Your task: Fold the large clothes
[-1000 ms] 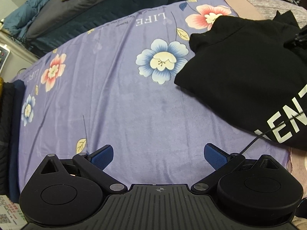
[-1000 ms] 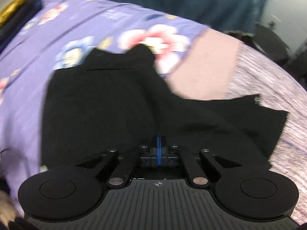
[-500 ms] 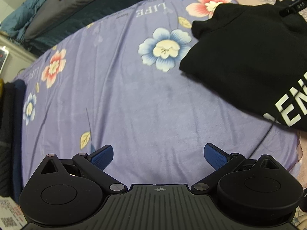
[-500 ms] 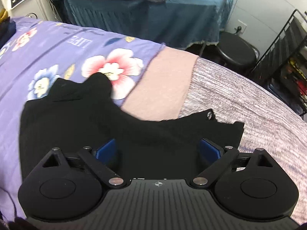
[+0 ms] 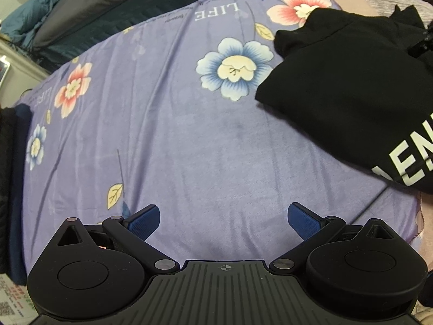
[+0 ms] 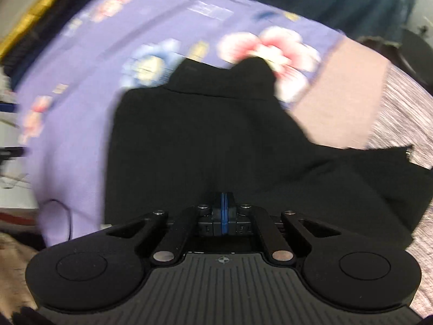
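- Ahead of my right gripper [image 6: 223, 211], under its tips: one black garment [image 6: 189, 140], folded to a thick block with a ribbed band along its far edge and a loose flap trailing off to the right. White block letters show on the near corner in the left view.
- Right of my left gripper [image 5: 221, 218] and well apart from it: the same black garment [image 5: 349, 89], lying flat on the purple floral blanket [image 5: 176, 140].
- Count: one garment; one purple blanket; two grippers; two large blue flowers and two large pink-red flowers visible in the left view.
- Left gripper: jaws spread wide, blue pads [image 5: 143, 220] apart, nothing between them, only bare blanket beyond.
- Right gripper: jaws pressed together, blue pads meeting in a thin line. I cannot tell whether any cloth is pinched between them; the view is blurred.
- Change on the right: half a second ago the jaws stood wide over the garment; they have just been closing and now meet. The view has gone from sharp to smeared.
- Change on the left: the gripper has kept its wide spread; the garment sits much as before, with the loose flap at its far right corner lying a little differently.
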